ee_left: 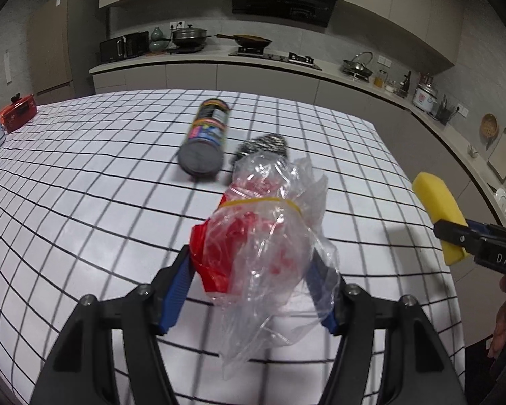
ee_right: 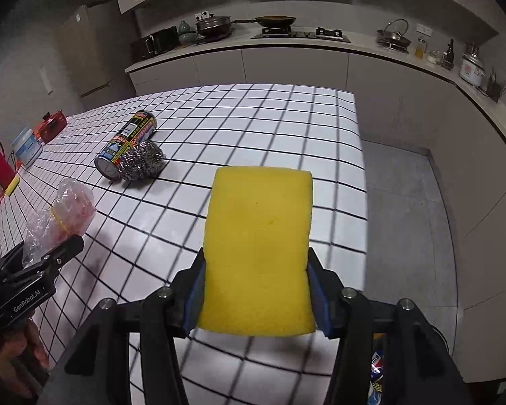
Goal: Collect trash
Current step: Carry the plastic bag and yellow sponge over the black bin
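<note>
While each claw clamps trash, bag (ee_left: 263, 236) left, sponge (ee_right: 258, 246) right, table edge (ee_right: 361, 155) lies near.

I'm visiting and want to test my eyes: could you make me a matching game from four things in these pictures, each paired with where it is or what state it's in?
Things:
1. yellow sponge
2. clear plastic bag
3. spray can
4. steel wool scourer

Places or states:
A. lying on its side on the checked tablecloth
B. gripped in the left claw
C. resting against the can
D. gripped in the right claw

Pairs: 1-D, 2-B, 3-A, 4-C
</note>
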Tool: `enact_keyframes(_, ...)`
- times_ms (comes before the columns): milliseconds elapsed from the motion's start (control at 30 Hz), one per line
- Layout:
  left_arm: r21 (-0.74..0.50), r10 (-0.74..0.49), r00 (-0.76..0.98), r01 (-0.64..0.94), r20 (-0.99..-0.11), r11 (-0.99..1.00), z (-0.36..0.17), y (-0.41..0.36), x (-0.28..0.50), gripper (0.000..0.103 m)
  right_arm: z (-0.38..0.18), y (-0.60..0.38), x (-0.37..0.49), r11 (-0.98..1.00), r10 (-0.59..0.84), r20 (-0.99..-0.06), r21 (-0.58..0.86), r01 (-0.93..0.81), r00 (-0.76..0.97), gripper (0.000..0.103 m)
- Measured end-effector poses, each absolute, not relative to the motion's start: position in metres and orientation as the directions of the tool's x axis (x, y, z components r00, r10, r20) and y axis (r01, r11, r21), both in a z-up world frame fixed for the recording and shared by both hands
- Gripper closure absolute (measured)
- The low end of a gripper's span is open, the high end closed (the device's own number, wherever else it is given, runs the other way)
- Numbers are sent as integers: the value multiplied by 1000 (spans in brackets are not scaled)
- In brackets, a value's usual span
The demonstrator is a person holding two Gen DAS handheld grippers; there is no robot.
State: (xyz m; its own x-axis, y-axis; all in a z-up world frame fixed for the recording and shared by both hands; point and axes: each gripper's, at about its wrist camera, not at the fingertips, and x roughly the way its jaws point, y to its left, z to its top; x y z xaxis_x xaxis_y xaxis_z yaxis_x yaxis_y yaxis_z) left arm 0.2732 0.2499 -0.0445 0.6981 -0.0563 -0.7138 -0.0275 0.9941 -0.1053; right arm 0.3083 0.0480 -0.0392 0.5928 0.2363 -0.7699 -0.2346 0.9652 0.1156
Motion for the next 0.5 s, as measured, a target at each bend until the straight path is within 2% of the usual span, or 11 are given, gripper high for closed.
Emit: enact_keyframes(500,-103,-171,686,139,-707,985,-37,123,239,38,-28,-94,242,990,141,-757,120,-75,639,47)
